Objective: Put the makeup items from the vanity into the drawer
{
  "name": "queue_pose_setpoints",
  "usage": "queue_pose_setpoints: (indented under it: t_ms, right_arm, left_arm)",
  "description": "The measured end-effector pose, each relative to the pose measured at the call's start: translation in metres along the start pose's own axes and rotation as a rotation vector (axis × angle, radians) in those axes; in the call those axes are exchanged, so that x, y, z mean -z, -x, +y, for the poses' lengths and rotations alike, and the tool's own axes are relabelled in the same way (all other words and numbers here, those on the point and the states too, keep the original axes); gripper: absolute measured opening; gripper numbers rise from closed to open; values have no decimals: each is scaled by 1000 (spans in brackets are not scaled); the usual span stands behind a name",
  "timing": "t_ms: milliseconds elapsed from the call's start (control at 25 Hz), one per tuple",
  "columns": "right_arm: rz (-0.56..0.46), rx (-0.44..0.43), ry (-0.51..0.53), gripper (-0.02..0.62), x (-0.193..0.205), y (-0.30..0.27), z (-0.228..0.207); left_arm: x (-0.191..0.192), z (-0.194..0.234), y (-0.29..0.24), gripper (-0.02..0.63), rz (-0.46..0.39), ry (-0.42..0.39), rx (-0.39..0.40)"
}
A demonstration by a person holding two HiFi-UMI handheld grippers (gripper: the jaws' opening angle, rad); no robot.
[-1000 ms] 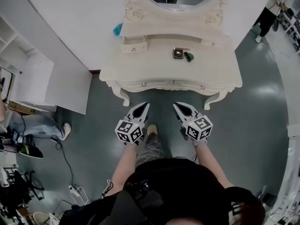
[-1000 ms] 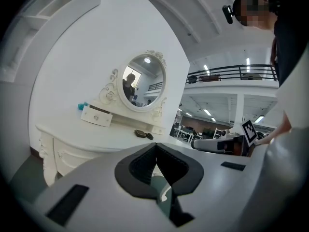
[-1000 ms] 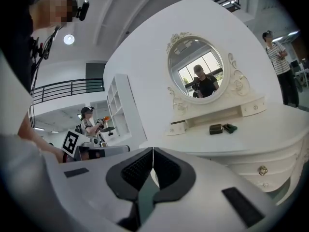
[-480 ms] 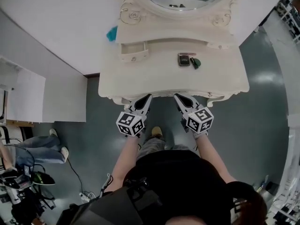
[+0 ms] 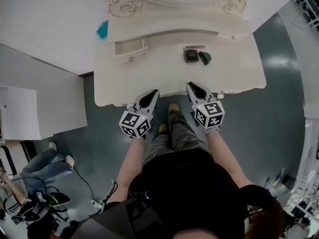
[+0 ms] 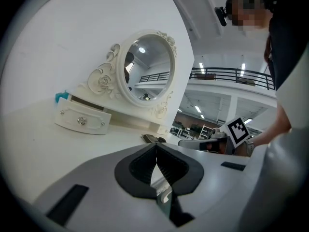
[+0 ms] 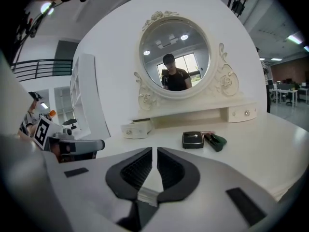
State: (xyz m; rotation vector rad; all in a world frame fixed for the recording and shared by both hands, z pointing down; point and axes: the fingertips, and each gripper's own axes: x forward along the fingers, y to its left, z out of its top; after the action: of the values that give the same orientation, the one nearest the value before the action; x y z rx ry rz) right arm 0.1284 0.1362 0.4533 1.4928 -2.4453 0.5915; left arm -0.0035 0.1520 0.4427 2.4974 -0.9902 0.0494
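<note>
**Fig. Approach to vanity, both tools unloaded (near to far).**

Nearest: the person's forearms, each carrying a gripper over the front edge of the vanity top [image 5: 149,76]. The left gripper [image 5: 152,93] has its jaws pressed together at the tips w/ nothing between them, as its own view shows [image 6: 156,146]. The right gripper [image 5: 193,85] is likewise closed and empty, w/ only a hairline slit between the pads [image 7: 155,151].

Mid-field: the makeup items lie on the top, right of centre and well apart from both grippers. They are a black compact [image 5: 190,55] [image 7: 192,139] and, just beside it on its right, a dark green item [image 5: 204,58] [image 7: 215,141].

Far: a small drawer [image 5: 130,49] [image 6: 81,121] stands pulled out at the left end of the shelf under the mirror [image 7: 175,57].

Handling (est.): the compact is prob. light, rigid and glossy-lidded, so slippery. Pinch it across opposite side edges, not lid-to-base at the hinge, which could pop open. The green item looks small and rounded and may skid or roll, so take it across its narrow width.

Not resolved:
- The green item's type can't be told.
- A pinkish sliver [image 5: 197,47] behind the compact is mostly hidden.
- The drawer's inside shows only from the head view, approx. empty.
- The mirror is cut off at the top of the head view.
- A teal object [image 5: 102,29] by the wall is unidentified.
</note>
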Motion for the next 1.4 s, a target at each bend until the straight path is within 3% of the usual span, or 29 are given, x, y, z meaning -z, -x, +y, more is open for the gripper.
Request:
queue_pose_setpoints:
  t_ms: [200, 280, 520, 880, 1240, 1400]
  right_arm:
    - [54, 69, 2, 32, -1, -26, -37]
    - [87, 76, 7, 117, -1, -39, -46]
    - [190, 151, -38, 242, 8, -69, -78]
    - [258, 214, -43, 316, 2, -100, -111]
    - [336, 171, 102, 333, -6, -109, -123]
    - [394, 74, 161, 333, -2, -117, -121]
  left_arm:
    - [-1, 9, -25, 14, 24, 16, 2]
    - [-2, 12, -38, 14, 40, 19, 13]
    - [-10, 16, -81, 14, 66, 17, 56]
    - [-14, 34, -111, 14, 104, 11, 47]
    - [-19, 45, -118, 14, 110, 14, 21]
    - [-20, 46, -122, 14, 112, 13, 17]
